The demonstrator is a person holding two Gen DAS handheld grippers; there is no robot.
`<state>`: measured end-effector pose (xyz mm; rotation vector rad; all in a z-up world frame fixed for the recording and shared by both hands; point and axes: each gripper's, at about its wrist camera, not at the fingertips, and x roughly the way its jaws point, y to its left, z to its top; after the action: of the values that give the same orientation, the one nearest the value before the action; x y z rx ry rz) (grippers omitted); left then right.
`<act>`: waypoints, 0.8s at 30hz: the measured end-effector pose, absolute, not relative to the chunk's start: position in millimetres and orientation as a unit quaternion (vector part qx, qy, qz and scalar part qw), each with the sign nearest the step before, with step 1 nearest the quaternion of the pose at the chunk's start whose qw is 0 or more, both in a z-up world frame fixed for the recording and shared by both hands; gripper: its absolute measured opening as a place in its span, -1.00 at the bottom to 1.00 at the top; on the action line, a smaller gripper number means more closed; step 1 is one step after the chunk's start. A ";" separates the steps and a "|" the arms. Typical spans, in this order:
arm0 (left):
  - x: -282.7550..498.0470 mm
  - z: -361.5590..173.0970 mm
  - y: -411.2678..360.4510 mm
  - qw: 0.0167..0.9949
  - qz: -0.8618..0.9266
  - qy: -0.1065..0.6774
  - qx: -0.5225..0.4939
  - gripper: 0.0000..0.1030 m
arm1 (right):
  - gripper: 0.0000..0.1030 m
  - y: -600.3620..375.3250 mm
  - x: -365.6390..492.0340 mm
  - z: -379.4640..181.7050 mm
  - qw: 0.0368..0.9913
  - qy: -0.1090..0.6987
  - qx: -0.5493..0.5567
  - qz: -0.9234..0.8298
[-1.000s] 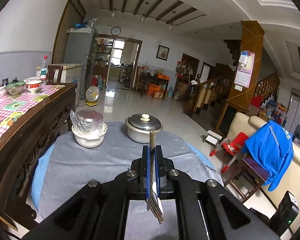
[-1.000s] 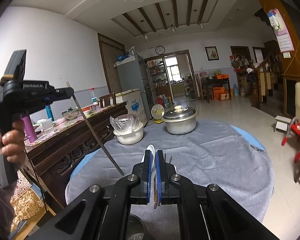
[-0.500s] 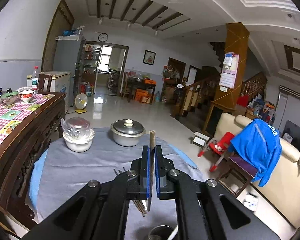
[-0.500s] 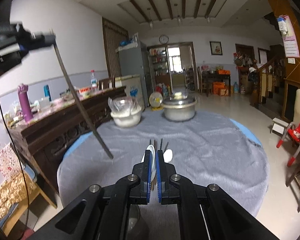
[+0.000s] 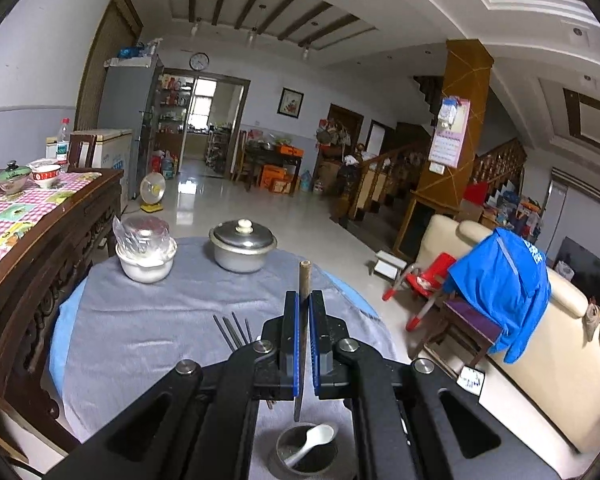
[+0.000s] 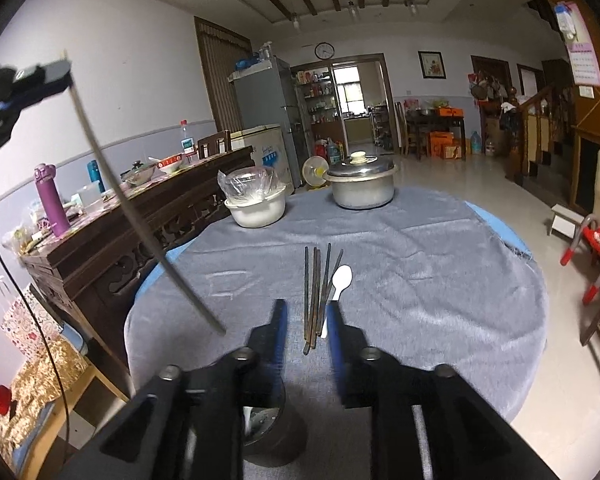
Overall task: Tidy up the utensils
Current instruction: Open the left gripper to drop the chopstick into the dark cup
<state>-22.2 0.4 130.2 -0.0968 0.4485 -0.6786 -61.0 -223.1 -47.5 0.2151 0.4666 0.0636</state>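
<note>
Large living/dining room, beamed ceiling, round desk (image 6: 420,264) under a grey cloth, centre of both views. Dark carved sideboard (image 6: 140,216) at left.

Utensils: bundle of dark, thin chopsticks (image 6: 316,296) lies flat at frame centre in the right wrist view, fanned slightly at the far ends, with a white plastic spoon (image 6: 338,284) touching its right side. Dark round cup (image 5: 306,454) at bottom centre of the left wrist view holds another white spoon (image 5: 314,440), bowl end up, leaning on the rim. Same cup sits blurred under the right tongs at bottom centre of the right view.

Left tongs (image 5: 302,334): clenched on a single chopstick (image 5: 303,320), near vertical, lower tip hanging just above the cup opening. In the right view the same stick runs diagonally from upper left to lower centre.

Right tongs (image 6: 306,324): jaws opening, nothing pinched; the chopstick bundle shows in the gap, lying on the cloth.

Back of desk: white bowl (image 6: 256,208) with plastic film over it, lidded metal pot (image 6: 360,188) to its right.

Versus a second ago: right tongs were clenched on a white spoon, now released and a spoon sits in the cup. Left view then showed no cup; now it is directly below the held stick.
</note>
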 end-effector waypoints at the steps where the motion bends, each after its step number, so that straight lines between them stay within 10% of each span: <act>1: -23.6 129.2 -0.1 0.916 -0.333 0.221 -0.045 -0.91 | -0.48 -223.7 -61.7 -47.2 0.967 0.229 0.109 0.031; 14: -11.3 86.7 -18.4 0.895 -0.328 0.302 -0.013 -0.88 | -0.48 -255.3 -65.9 -43.4 0.964 0.214 0.160 -0.013; 24: 15.6 74.6 22.2 0.903 -0.301 0.297 -0.078 -0.49 | -0.49 -272.2 -52.7 -60.7 0.953 0.236 0.187 -0.033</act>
<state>15.6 22.2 74.6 -0.1621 0.6143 -0.6233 -52.7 -272.2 -60.7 0.3797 0.4795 -0.0667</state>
